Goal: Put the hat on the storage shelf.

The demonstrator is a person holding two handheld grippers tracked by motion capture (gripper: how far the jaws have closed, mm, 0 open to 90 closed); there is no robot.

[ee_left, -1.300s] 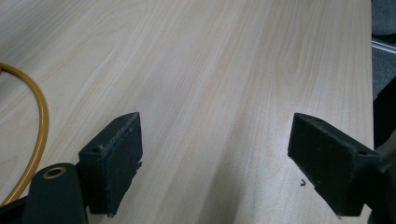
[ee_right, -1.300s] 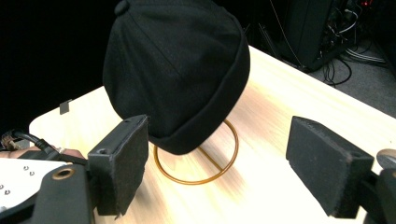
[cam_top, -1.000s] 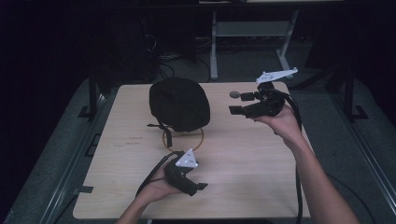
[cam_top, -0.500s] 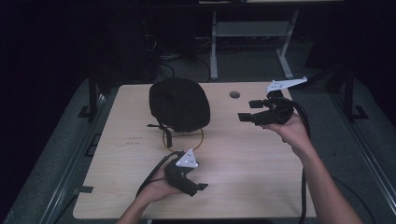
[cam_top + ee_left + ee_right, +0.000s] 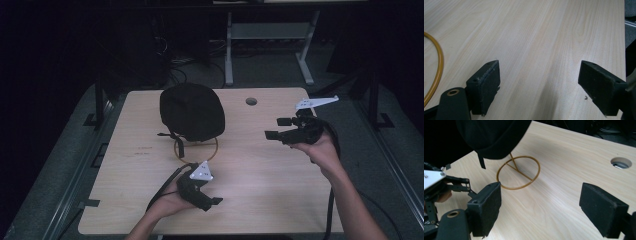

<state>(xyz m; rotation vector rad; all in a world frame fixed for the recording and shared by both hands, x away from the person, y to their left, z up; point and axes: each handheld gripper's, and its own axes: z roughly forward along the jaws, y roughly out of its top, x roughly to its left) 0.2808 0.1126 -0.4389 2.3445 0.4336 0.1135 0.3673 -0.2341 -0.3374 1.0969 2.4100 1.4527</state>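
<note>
Black cap (image 5: 192,111) on a gold wire stand (image 5: 196,148) near the tabletop's (image 5: 270,180) far edge, right gripper (image 5: 274,128) raised beside it, fingers spread, left gripper (image 5: 216,201) low near the near edge, fingers spread, both empty

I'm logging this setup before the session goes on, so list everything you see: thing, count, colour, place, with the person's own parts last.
cap: one, black, on a stand at the far middle of the table.
stand: one, yellow-brown wire ring base with an upright stem, under the cap.
table: one, pale wood, holding the cap and stand.
cable hole: one, round, in the table's far edge right of the cap.
metal frame: one, grey, on the floor beyond the table.
left gripper: one, black, near the table's front edge, jaws wide apart and holding nothing.
right gripper: one, black, above the table's right side, jaws wide apart, aimed at the stand.
hands: two, the left hand and right hand, each holding a gripper.
</note>
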